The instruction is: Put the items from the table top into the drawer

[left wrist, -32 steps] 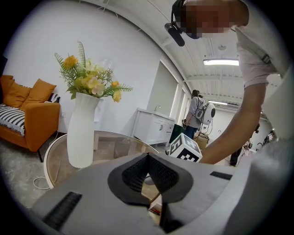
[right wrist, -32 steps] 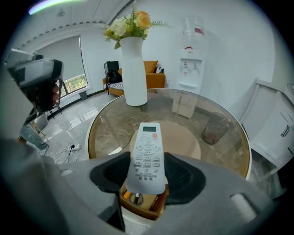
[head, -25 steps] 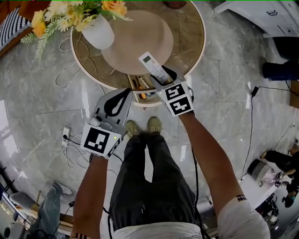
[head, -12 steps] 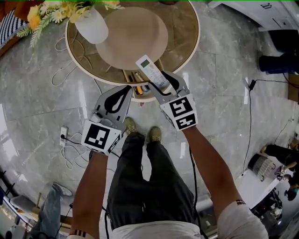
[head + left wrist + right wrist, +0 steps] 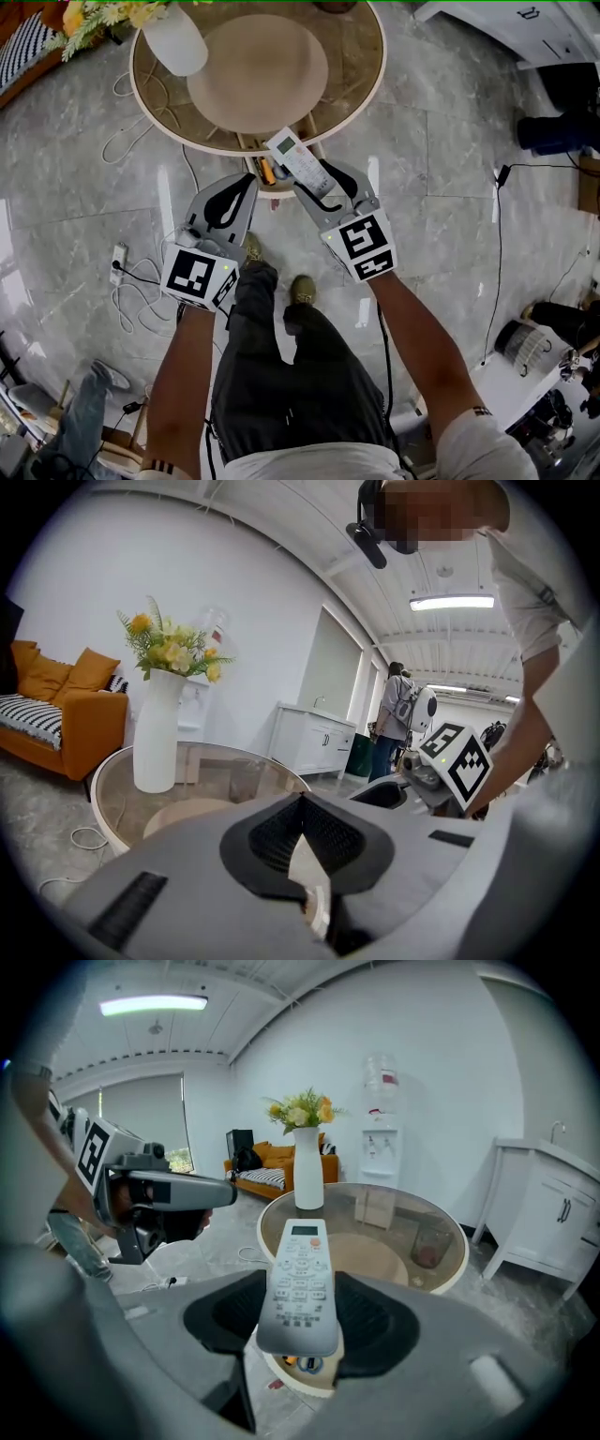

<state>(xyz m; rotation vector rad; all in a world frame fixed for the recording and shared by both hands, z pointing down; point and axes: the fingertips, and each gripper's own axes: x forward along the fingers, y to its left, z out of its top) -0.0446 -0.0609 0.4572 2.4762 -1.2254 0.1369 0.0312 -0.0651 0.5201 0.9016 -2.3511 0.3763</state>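
Remote (image 5: 292, 157) above the drawer (image 5: 275, 184), at the near edge of the desk (image 5: 361, 66)
The remote lies between the jaws of the right tongs (image 5: 319, 183); the left tongs (image 5: 239, 192) sit just left of them, over the floor (image 5: 450, 187). On the desk a vase (image 5: 173, 42) stands far left, beside a mat (image 5: 258, 73) in the middle.

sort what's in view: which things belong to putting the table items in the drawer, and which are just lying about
Job in hand:
remote control, clamped in the right gripper
open drawer
round table

Lying about:
white vase of flowers
power strip on the floor
orange sofa
white cabinet
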